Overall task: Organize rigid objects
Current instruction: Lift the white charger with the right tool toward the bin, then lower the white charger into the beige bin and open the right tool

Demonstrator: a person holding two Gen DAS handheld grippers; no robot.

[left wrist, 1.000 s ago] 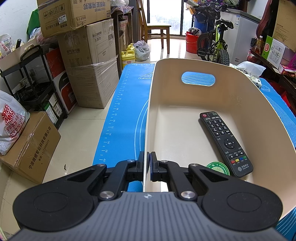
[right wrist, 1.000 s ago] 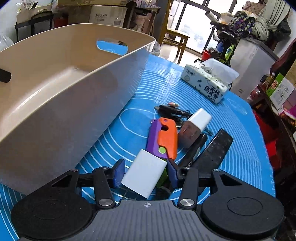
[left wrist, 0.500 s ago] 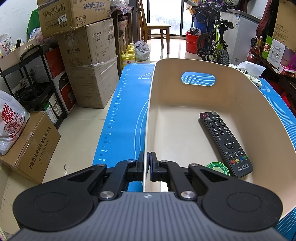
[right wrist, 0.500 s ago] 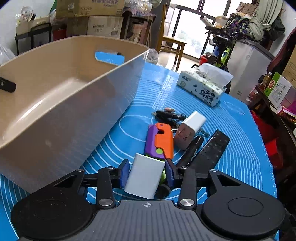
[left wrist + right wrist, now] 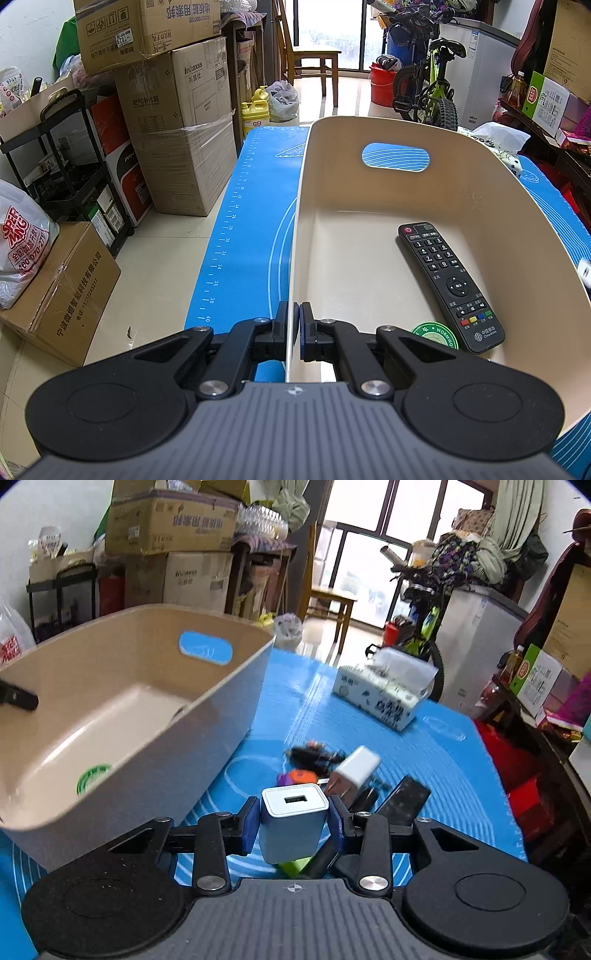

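Lifted since earlier frame: white charger off blue mat, right gripper jaws just closed, pinching it above leftover clutter. Left gripper unmoved, pads clamped on beige bin rim (remote inside).

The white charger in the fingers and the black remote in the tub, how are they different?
The white charger is a short, chunky block; the black remote is long and flat. The charger is pinched in the right gripper, above the blue mat; the remote lies flat on the floor of the beige tub. The charger's face shows one USB port; the remote is covered in buttons. Both are hard household electronics.
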